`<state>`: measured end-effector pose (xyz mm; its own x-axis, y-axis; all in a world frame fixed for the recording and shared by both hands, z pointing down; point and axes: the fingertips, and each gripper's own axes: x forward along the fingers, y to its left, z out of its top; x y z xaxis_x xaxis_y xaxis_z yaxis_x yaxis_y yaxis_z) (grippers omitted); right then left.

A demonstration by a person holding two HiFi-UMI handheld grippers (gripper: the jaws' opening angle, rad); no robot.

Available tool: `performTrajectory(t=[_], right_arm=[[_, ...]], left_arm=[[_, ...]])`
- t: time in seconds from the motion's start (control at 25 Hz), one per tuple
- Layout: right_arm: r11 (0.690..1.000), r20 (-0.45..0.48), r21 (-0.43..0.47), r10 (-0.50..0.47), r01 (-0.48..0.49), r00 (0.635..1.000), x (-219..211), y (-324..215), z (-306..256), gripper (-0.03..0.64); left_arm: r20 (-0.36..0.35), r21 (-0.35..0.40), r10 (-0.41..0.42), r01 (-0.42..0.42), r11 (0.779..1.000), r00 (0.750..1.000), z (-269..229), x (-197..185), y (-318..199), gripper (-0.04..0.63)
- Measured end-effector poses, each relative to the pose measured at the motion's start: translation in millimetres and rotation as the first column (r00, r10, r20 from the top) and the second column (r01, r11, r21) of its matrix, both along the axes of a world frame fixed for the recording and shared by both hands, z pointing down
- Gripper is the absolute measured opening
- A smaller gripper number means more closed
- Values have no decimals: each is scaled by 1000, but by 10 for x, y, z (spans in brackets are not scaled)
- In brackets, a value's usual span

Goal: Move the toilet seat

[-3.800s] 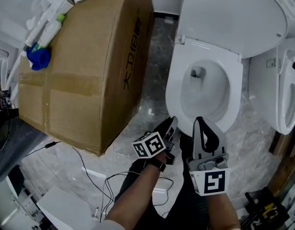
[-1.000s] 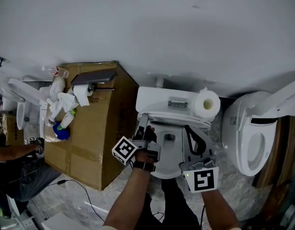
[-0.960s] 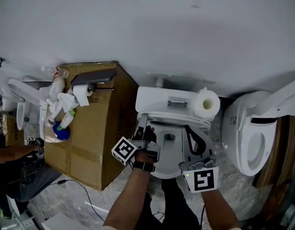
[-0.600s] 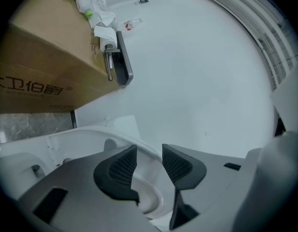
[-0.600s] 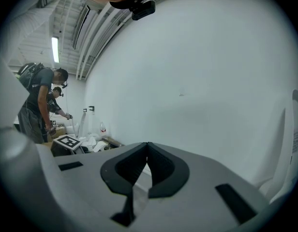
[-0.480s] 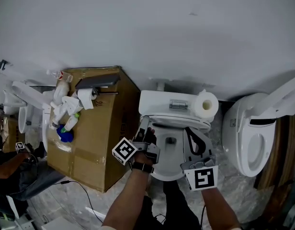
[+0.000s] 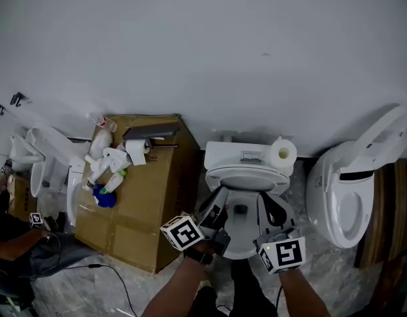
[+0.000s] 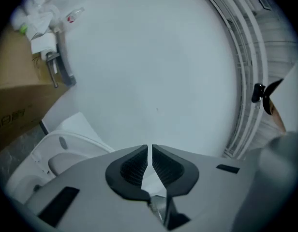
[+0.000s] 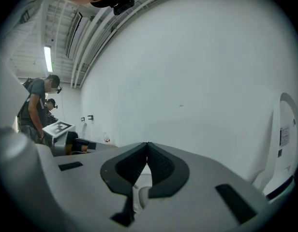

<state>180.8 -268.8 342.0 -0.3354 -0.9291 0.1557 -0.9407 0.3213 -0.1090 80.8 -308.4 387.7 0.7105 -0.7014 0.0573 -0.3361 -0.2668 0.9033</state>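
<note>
The white toilet (image 7: 246, 177) stands against the wall in the head view, with its bowl open toward me. A white oval stands up in front of the tank; I cannot tell whether it is the seat or only the lid. My left gripper (image 7: 219, 198) hovers at the bowl's left side and points level at the wall. Its jaws have just been closing, and in the left gripper view the left gripper (image 8: 150, 151) shows only a thin slit with nothing between the pads. My right gripper (image 7: 265, 200) hangs over the bowl's right side, and the right gripper (image 9: 147, 149) is shut and empty.
A cardboard box (image 7: 141, 197) with bottles and a blue object (image 7: 104, 197) on top stands left of the toilet. A paper roll (image 7: 283, 154) sits on the tank. A second toilet (image 7: 352, 177) with its lid raised is at the right. A person (image 9: 40, 110) stands far left.
The head view has pulled back and the toilet looks smaller. My left gripper has lifted off the bowl's left rim and its jaws have come together. The right gripper shifted a little.
</note>
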Motion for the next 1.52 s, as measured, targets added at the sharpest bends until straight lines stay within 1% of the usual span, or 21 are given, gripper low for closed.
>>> performTrajectory(t=[0.04, 0.08, 0.16, 0.24, 0.32, 0.44, 0.6, 0.64, 0.68, 0.76, 0.8, 0.84, 0.92, 0.96, 1.04, 1.2, 1.32, 1.52], right_arm=[[1000, 7, 0, 8, -8, 1000, -24, 73, -45, 12], [1000, 10, 1, 14, -14, 1000, -53, 146, -96, 12], [1000, 10, 5, 24, -24, 1000, -116, 300, -211, 12], [999, 0, 11, 32, -32, 999, -187, 466, -361, 12], [999, -6, 18, 44, -44, 999, -277, 654, -524, 12], [998, -20, 39, 46, -45, 999, -439, 928, -807, 12], [996, -20, 72, 60, -59, 998, -625, 1280, -1171, 12], [995, -17, 79, 67, -65, 998, -667, 1358, -1250, 12], [994, -14, 85, 73, -71, 997, -709, 1432, -1321, 12], [993, -6, 92, 79, -78, 997, -797, 1577, -1454, 12], [992, -2, 95, 80, -79, 997, -845, 1649, -1524, 12], [992, 2, 97, 80, -80, 997, -896, 1721, -1598, 12], [992, 8, 99, 83, -83, 997, -990, 1867, -1725, 12], [991, 5, 102, 85, -85, 996, -1022, 1937, -1765, 12], [990, -12, 113, 90, -88, 996, -1079, 2055, -1828, 12], [986, -35, 135, 102, -96, 994, -1223, 2236, -1972, 12], [984, -38, 143, 116, -110, 992, -1290, 2346, -2063, 12], [981, -52, 158, 119, -109, 992, -1406, 2373, -2150, 12]], left_arm=[[53, 67, 33, -37, 997, 998, -165, 6, 73, 34], [100, 116, 57, -69, 991, 993, -311, 12, 157, 30], [189, 191, 92, -129, 973, 978, -560, 19, 352, 21], [263, 260, 121, -191, 947, 957, -810, 10, 568, 15], [316, 325, 137, -243, 914, 939, -1081, -36, 800, 12], [383, 388, 152, -308, 869, 911, -1458, -131, 1172, 12], [470, 423, 173, -393, 817, 865, -1811, -240, 1647, 12], [483, 429, 170, -402, 809, 859, -1892, -282, 1738, 12], [490, 430, 167, -404, 807, 856, -1965, -331, 1815, 12], [498, 422, 160, -400, 813, 852, -2082, -420, 1957, 12], [510, 422, 158, -406, 811, 845, -2133, -448, 2034, 12], [529, 427, 156, -420, 801, 834, -2185, -463, 2118, 12], [566, 447, 151, -456, 769, 811, -2290, -484, 2288, 12], [575, 459, 149, -468, 755, 805, -2346, -501, 2362, 12], [576, 484, 140, -474, 736, 806, -2462, -561, 2457, 12], [573, 525, 102, -460, 717, 813, -2648, -744, 2562, 12], [570, 539, 93, -457, 708, 816, -2714, -843, 2682, 12], [585, 544, 82, -465, 698, 807, -2773, -930, 2732, 12]])
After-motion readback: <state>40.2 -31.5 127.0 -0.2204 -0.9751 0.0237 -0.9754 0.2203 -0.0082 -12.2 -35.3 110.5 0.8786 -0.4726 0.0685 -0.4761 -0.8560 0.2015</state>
